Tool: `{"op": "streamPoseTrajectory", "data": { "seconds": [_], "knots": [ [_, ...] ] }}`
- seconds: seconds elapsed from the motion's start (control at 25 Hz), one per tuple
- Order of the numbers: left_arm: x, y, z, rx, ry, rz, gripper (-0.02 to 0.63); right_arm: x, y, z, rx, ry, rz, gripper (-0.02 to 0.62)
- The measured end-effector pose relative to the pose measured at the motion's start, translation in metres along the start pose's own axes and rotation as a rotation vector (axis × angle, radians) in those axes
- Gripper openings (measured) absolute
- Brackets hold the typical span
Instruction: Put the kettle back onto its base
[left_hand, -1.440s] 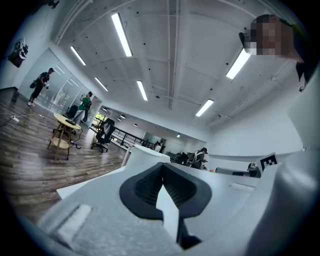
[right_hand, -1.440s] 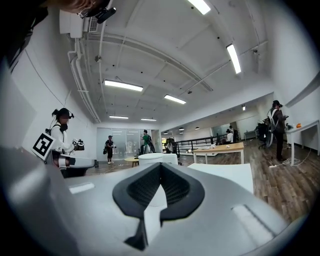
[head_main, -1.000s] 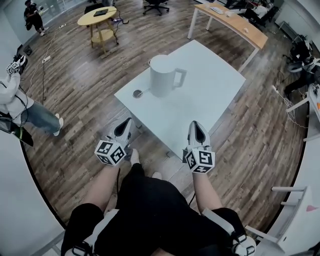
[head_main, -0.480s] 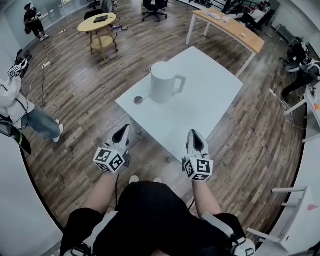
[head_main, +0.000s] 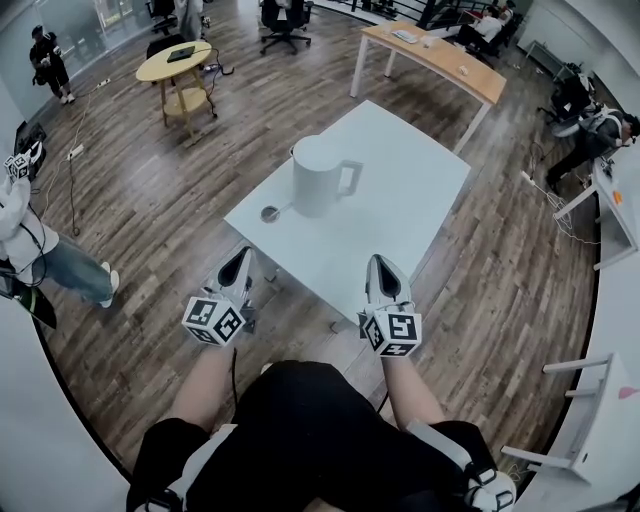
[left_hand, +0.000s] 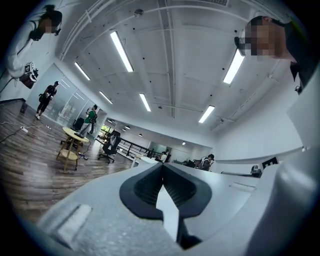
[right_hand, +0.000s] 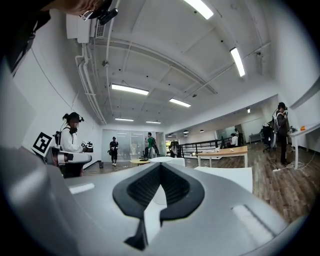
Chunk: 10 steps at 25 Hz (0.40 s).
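Observation:
A white kettle (head_main: 318, 178) with its handle to the right stands upright on the white table (head_main: 400, 200). Its small round base (head_main: 270, 213) lies just left of it, near the table's left edge, joined to it by a short cord. Both grippers hover short of the table's near edge, pointing level at it. My left gripper (head_main: 242, 254) is shut and empty, its jaws (left_hand: 162, 166) pressed together. My right gripper (head_main: 379, 262) is also shut with nothing in it (right_hand: 160, 165). In the right gripper view the kettle (right_hand: 169, 161) peeks just over the jaw tips.
A round yellow side table (head_main: 180, 65) and a long wooden desk (head_main: 440, 55) stand beyond the white table. A person (head_main: 25, 215) with grippers is at the far left, others sit further off. A white chair (head_main: 585, 420) stands at the lower right.
Both grippers have risen a little and drifted forward toward the table's near edge, staying shut. The kettle and base have not moved on the table.

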<state>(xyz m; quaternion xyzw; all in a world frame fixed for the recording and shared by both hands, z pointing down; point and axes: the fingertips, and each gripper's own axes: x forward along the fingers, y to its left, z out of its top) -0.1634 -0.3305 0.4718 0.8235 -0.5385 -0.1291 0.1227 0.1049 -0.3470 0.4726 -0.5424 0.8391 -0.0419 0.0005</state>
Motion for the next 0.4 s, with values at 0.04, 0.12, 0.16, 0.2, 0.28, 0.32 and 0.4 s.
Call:
{"op": "streamPoseTrajectory", "data": {
  "seconds": [0.04,0.12,0.16,0.2,0.28,0.32,0.4],
  "knots": [
    [0.001,0.001,0.001,-0.008,0.000,-0.003,0.000,0.002,0.000,0.001,0.003,-0.005,-0.004,0.003],
    [0.000,0.004,0.002,-0.023,0.001,-0.009,0.001,0.005,0.003,0.003,0.011,-0.015,-0.009,0.003],
    [-0.001,0.006,0.002,-0.023,0.003,-0.012,0.002,0.006,0.006,0.003,0.011,-0.018,-0.008,0.003],
    [-0.001,0.008,0.002,-0.018,0.005,-0.014,0.002,0.007,0.008,0.003,0.010,-0.020,-0.007,0.003],
    [-0.003,0.012,0.003,-0.008,0.007,-0.015,0.002,0.008,0.013,0.002,0.009,-0.023,-0.005,0.003],
    [-0.005,0.015,0.004,-0.004,0.008,-0.014,0.002,0.008,0.015,0.001,0.011,-0.024,-0.006,0.003],
    [-0.007,0.020,0.005,0.002,0.009,-0.011,0.002,0.009,0.019,-0.002,0.014,-0.024,-0.009,0.003]
  ]
}}
